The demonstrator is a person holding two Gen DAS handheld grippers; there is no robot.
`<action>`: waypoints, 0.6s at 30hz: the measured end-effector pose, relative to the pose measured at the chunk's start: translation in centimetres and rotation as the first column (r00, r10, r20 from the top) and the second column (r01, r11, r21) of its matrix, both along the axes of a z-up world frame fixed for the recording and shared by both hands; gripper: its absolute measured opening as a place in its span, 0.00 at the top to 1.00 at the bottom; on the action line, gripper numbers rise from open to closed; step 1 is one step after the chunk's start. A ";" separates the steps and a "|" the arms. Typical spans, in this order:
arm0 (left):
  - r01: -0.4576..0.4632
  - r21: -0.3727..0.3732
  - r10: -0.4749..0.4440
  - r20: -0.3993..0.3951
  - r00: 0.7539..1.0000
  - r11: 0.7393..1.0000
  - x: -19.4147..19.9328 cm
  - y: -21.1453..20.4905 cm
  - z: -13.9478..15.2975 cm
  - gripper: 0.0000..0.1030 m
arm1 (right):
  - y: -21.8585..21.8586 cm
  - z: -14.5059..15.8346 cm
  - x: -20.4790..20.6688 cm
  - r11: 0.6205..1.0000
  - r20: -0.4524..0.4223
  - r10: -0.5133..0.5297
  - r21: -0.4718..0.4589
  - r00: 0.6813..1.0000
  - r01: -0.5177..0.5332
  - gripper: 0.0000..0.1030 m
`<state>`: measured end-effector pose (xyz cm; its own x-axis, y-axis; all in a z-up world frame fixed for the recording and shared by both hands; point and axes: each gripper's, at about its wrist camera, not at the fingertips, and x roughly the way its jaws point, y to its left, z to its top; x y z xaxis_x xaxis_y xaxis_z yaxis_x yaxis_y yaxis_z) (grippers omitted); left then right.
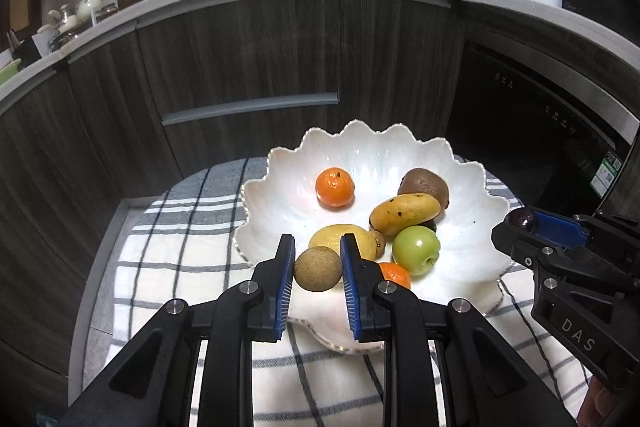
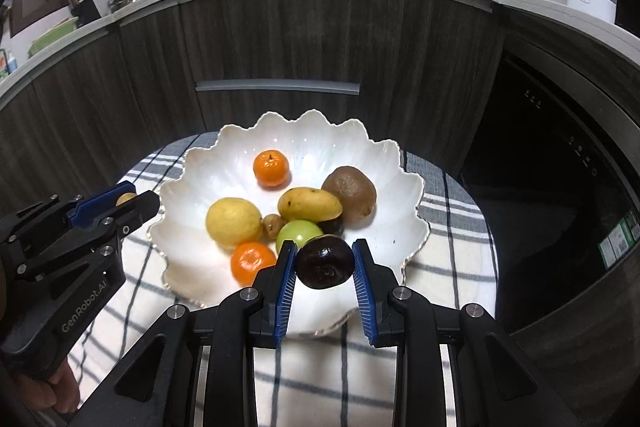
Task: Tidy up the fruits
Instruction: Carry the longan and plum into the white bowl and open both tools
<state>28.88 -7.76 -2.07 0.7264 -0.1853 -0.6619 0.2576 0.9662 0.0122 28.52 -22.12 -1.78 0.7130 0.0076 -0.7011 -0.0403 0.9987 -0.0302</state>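
Observation:
A white scalloped bowl (image 1: 280, 195) (image 2: 192, 179) sits on a checked cloth and holds several fruits: a tangerine (image 1: 335, 187), a kiwi (image 1: 425, 184), a mango (image 1: 404, 213), a lemon (image 1: 342, 239), a green apple (image 1: 416, 249) and a second tangerine (image 1: 396, 275). My left gripper (image 1: 318, 269) is shut on a small round tan fruit (image 1: 318, 269), above the bowl's near rim. My right gripper (image 2: 325, 262) is shut on a dark purple round fruit (image 2: 325, 262), over the bowl's near side. Each gripper also appears in the other's view: the right gripper (image 1: 520, 223) and the left gripper (image 2: 132, 203).
The checked cloth (image 1: 168, 247) covers a small round table. Dark wood cabinets (image 1: 240, 67) with a drawer handle stand right behind it. A black appliance door (image 1: 540, 131) is at the right. The counter above carries a wok, a pot and bottles. A hand (image 2: 60, 391) holds the left gripper.

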 end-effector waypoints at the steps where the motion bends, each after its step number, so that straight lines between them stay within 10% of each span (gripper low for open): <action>1: 0.001 -0.001 -0.001 -0.010 1.000 1.000 0.4 -0.1 -0.4 0.77 | -0.1 -0.2 0.4 1.000 -0.005 -0.002 0.001 1.000 0.002 0.71; 18: 0.011 -0.002 -0.012 -0.108 0.994 1.000 3.7 -0.7 -4.4 0.77 | -0.5 -3.9 3.9 1.000 -0.086 -0.013 0.011 0.996 0.014 0.71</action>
